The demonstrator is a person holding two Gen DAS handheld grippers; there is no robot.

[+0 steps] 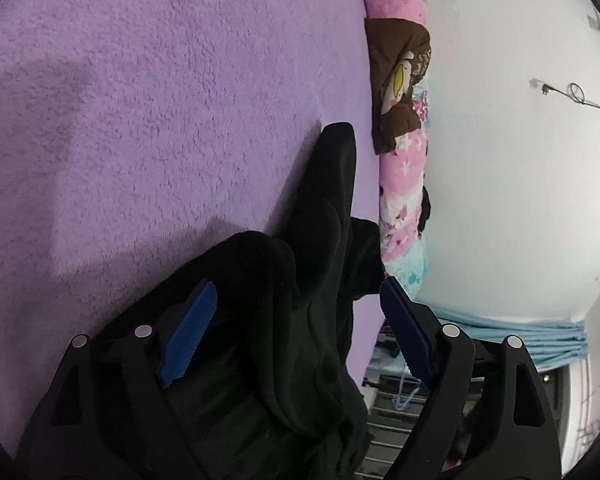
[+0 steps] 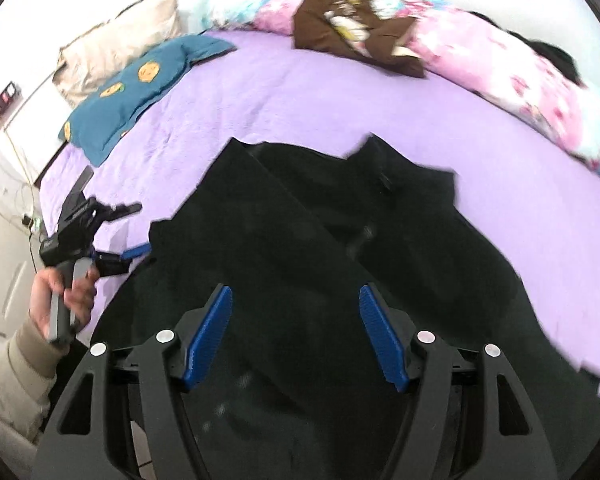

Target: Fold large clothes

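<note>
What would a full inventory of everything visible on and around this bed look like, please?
black garment: one, black, spread on the blanket under both grippers
blanket: one, purple, covering the bed
quilt: one, pink and blue floral, along the far edge
brown garment: one, brown, on the quilt
pillows: two, teal and beige, far left
left gripper: open, over the black garment
right gripper: open
hand: one, holding the left gripper
</note>
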